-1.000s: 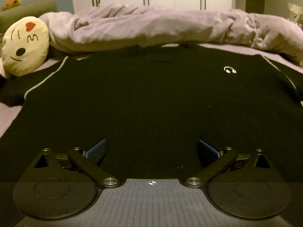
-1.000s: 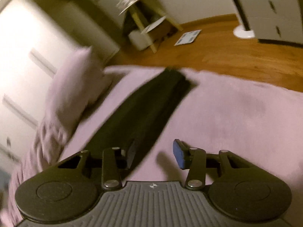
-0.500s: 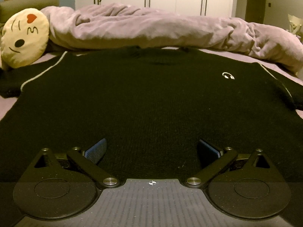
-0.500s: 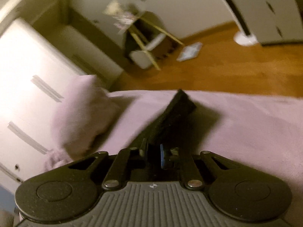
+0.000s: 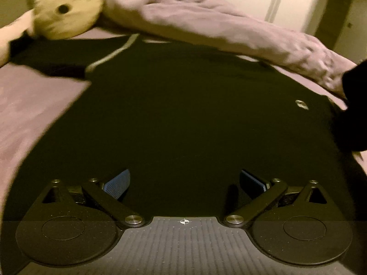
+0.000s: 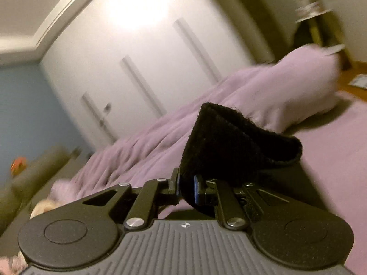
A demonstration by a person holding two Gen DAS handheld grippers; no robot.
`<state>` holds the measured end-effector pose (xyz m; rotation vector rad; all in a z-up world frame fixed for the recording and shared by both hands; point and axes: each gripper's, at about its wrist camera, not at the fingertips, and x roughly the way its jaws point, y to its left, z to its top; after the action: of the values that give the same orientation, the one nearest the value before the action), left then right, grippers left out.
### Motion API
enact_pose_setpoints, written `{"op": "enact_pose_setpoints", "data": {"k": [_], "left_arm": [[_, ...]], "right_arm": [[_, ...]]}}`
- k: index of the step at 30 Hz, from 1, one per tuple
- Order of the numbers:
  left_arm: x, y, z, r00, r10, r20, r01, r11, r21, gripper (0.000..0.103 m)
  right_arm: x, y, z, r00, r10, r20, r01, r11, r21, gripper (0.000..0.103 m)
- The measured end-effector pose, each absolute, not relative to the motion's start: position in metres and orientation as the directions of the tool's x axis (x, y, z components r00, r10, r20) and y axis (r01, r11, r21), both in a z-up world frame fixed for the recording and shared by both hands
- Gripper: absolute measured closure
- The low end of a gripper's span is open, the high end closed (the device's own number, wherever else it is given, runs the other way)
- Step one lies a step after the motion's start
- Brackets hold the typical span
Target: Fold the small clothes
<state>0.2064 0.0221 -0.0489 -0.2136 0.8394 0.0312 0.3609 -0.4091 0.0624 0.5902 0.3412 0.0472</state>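
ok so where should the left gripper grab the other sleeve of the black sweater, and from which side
Judging from the left wrist view, grip the left sleeve near its cuff end, coming down from above with one jaw slid under its edge. It lies flat on the bed, stretched sideways toward the yellow pillow; the left gripper is open.

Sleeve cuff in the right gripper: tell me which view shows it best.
The right wrist view: the sleeve cuff fills the centre, pinched between the right gripper pads. The left wrist view shows only a dark raised sleeve at its right edge, beside the black sweater.

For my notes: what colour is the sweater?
Black sweater, with a pale shoulder stripe; left wrist view.
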Motion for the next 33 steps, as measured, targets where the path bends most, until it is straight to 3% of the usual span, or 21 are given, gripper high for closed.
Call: {"op": "enact_pose_setpoints", "data": {"k": [5,13,17,20,22,29,30,31,32,33], "left_arm": [[0.189,0.071,-0.049,0.665,0.004,-0.747,-0.177,0.973,-0.152,0.000],[0.176,0.106,-0.047,0.683,0.005,-0.730,-0.201,0.962,-0.182,0.000],[0.180,0.105,-0.045,0.687,-0.018,-0.727,-0.193,0.959,-0.207,0.000],[0.189,0.099,-0.038,0.691,-0.043,-0.721,-0.176,0.958,-0.226,0.000],[0.200,0.091,-0.031,0.703,-0.072,-0.708,-0.154,0.956,-0.250,0.000],[0.282,0.046,-0.027,0.698,-0.193,-0.689,-0.061,0.943,-0.326,0.000],[0.298,0.039,-0.030,0.694,-0.217,-0.686,-0.051,0.936,-0.348,0.000],[0.313,0.032,-0.033,0.689,-0.234,-0.686,-0.051,0.929,-0.368,0.000],[0.327,0.026,-0.038,0.683,-0.241,-0.690,-0.065,0.920,-0.386,0.000],[0.342,0.021,-0.042,0.675,-0.257,-0.691,-0.075,0.909,-0.411,0.000]], "right_arm": [[0.400,-0.312,0.021,0.896,0.254,-0.364,-0.005,0.826,0.564,0.092],[0.408,-0.208,-0.041,0.837,0.305,-0.454,-0.011,0.839,0.544,0.091],[0.399,-0.189,-0.055,0.784,0.410,-0.466,-0.080,0.812,0.578,0.068],[0.377,-0.206,-0.049,0.817,0.424,-0.391,-0.117,0.786,0.607,0.067],[0.356,-0.233,-0.048,0.850,0.367,-0.379,-0.075,0.795,0.602,0.067],[0.280,-0.321,-0.083,0.907,-0.093,-0.412,0.245,0.910,0.334,0.066],[0.273,-0.329,-0.095,0.886,-0.146,-0.439,0.295,0.909,0.293,0.058],[0.268,-0.339,-0.108,0.865,-0.168,-0.473,0.335,0.896,0.293,0.055],[0.259,-0.355,-0.121,0.871,-0.121,-0.476,0.333,0.857,0.392,0.057],[0.248,-0.367,-0.126,0.910,-0.071,-0.408,0.287,0.819,0.497,0.057]]}}
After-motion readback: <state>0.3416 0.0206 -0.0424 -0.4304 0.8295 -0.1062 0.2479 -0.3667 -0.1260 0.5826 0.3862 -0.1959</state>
